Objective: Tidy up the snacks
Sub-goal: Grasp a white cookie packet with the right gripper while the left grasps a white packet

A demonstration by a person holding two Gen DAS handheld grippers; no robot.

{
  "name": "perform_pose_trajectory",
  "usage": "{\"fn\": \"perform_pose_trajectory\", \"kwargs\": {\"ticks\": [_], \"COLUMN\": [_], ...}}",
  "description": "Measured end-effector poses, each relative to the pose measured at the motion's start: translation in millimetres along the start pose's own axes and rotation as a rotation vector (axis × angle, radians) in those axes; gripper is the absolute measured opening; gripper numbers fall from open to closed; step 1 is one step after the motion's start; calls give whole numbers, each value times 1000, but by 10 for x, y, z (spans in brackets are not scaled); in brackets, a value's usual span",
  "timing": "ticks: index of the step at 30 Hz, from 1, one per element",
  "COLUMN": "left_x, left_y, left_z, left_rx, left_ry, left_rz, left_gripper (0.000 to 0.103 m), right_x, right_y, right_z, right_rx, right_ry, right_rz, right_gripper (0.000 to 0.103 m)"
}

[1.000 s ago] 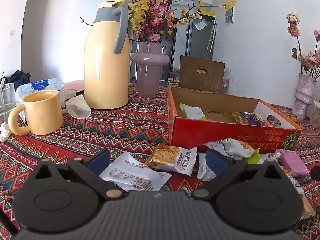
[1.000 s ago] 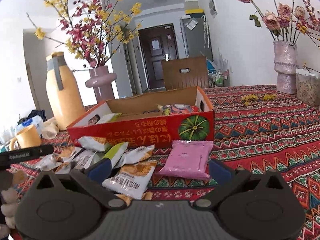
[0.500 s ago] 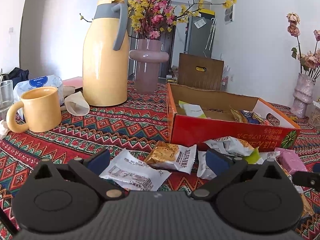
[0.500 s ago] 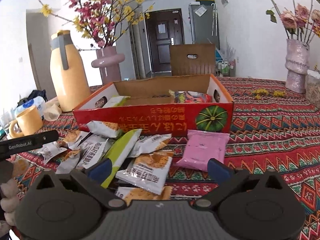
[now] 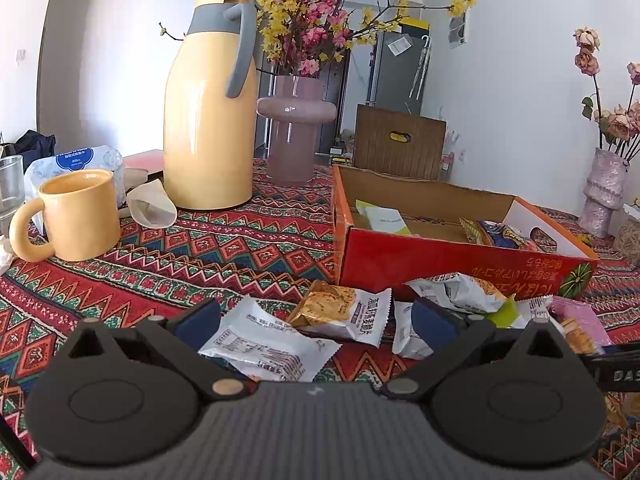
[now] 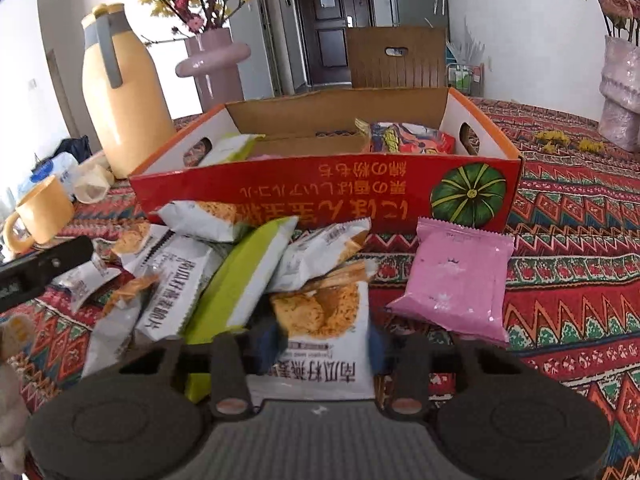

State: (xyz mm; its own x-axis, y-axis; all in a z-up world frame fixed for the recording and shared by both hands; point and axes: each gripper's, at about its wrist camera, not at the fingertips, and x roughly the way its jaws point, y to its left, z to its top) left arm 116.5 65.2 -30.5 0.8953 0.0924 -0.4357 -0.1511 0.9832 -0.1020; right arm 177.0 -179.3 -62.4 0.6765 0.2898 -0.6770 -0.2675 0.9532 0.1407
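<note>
The right gripper (image 6: 323, 346) has closed on a crinkly white cracker packet (image 6: 320, 332), light and slippery, lying before the red cardboard box (image 6: 328, 188). The left gripper (image 5: 316, 316) hovers wide open, empty.

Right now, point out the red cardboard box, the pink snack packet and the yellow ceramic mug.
red cardboard box (image 6: 280, 190), right wrist view, front wall.
pink snack packet (image 6: 456, 276), right wrist view, wrapper centre.
yellow ceramic mug (image 5: 82, 216), left wrist view, side.

Snack packet (image 6: 320, 336): "南瓜籽燕麦"; black bar (image 5: 616, 368): "DAS"; red box (image 6: 360, 196) lettering upside down.
</note>
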Motion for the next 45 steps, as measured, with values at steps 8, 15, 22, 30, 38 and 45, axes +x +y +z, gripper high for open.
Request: {"fn": "perform_pose_trajectory", "kwargs": {"ticks": [8,15,22,30,38,45], "left_x": [-3,0,-1,291,630,629], "left_y": [-1,-16,2,75,99,195], "left_z": [-3,-9,69,168,80,95], "left_rx": [-1,6,34,139,228,171], "left_ry": [0,1,41,187,302,315], "left_rz": [1,16,37,89,69,-10], "left_gripper": [103,103,103,103,103,83], "right_x": [-452,-529,-233,-188,-217,-234], "right_y": [-150,-481,-779,-819,-800,-790], "right_z": [-69,-4,-40,-82,-112,-122], "right_rx": [15,92,187,207,199,193], "right_ry": [-184,-278,-247,-240,-253,-261], "right_rz": [-18,-96,-104,-70,-56,-50], "right_gripper": [33,33,33,33,34,34]}}
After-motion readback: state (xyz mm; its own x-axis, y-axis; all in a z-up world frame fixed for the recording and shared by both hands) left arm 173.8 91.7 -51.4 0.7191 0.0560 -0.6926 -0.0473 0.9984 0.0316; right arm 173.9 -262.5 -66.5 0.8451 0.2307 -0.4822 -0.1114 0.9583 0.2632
